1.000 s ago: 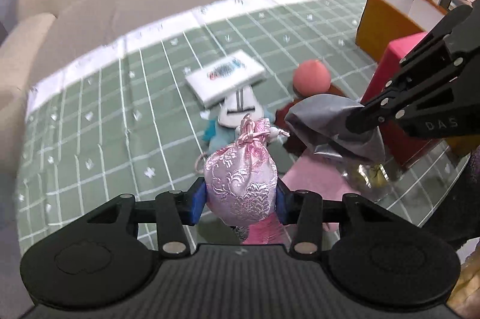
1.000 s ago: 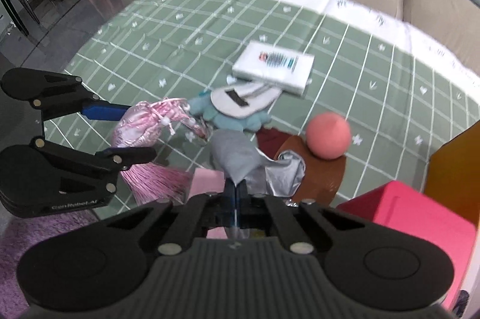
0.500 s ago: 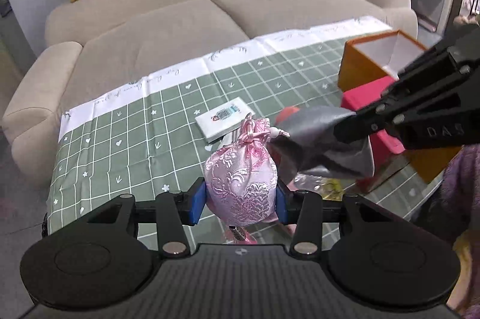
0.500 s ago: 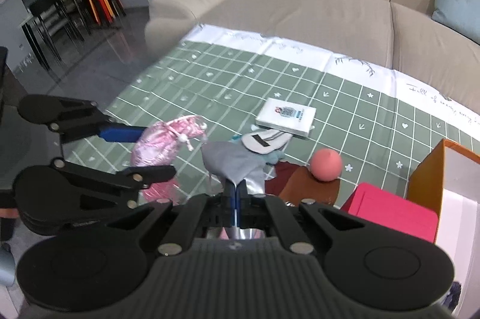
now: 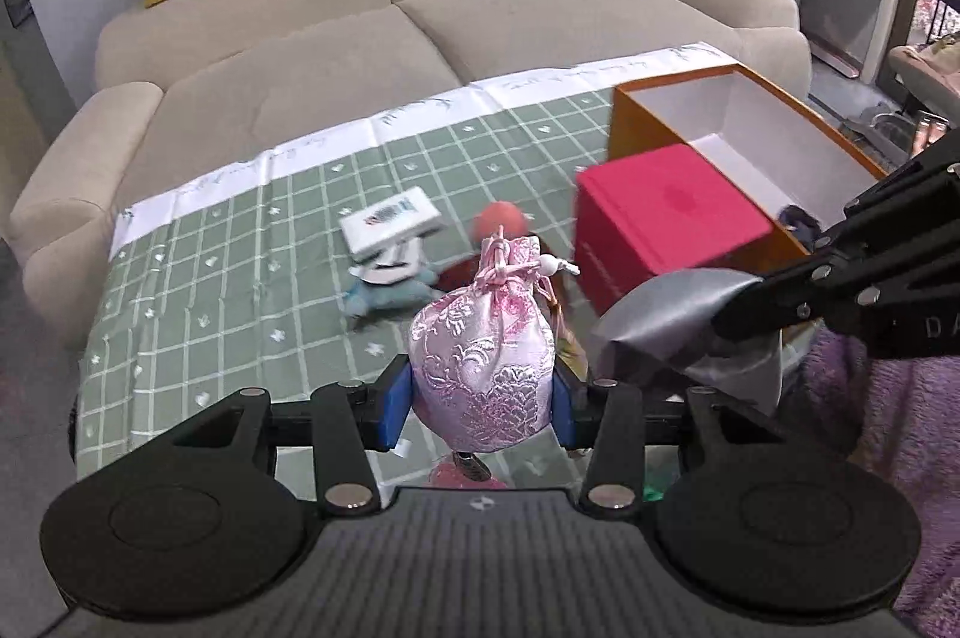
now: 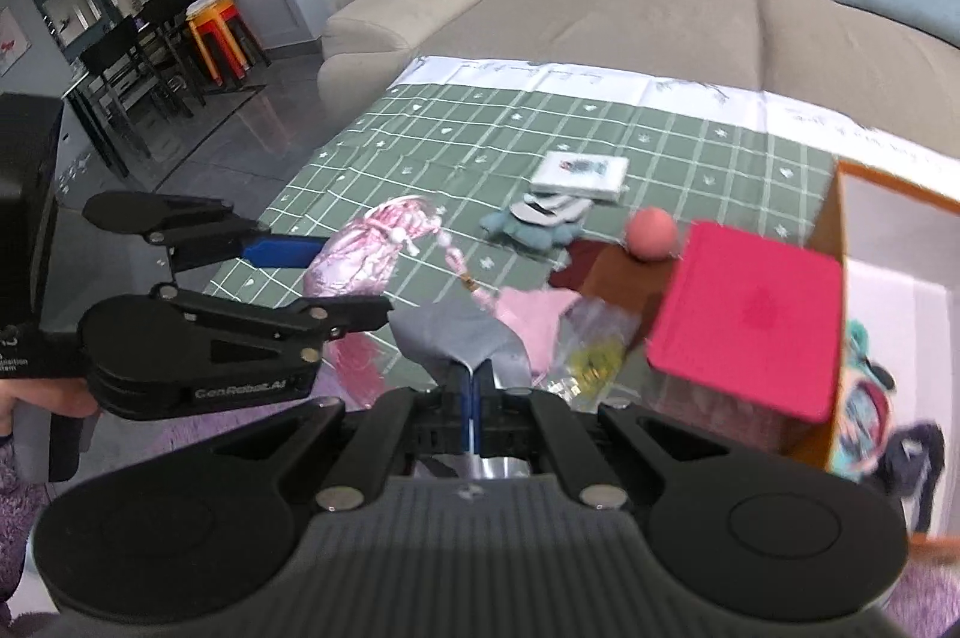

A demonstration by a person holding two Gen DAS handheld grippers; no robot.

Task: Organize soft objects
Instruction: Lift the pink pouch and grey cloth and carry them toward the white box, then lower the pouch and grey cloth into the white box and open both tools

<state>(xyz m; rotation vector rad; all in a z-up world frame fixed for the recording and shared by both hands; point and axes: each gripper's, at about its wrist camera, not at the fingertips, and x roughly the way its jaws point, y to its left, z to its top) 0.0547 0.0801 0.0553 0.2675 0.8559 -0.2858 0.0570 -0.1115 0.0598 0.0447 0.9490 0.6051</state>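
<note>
Grippers hang side by side above the green checked cloth [image 5: 252, 242]. Left gripper [image 5: 482, 401] clamps a pink brocade pouch [image 5: 483, 368] between its blue pads. Right gripper [image 6: 474, 386], jaws pressed together, pinches grey fabric [image 6: 456, 332] near the orange box [image 5: 672, 122].

Right tongs [image 6: 474, 389] pinch grey cloth [image 6: 462, 338] beside pink pouch [image 6: 360, 257]
</note>
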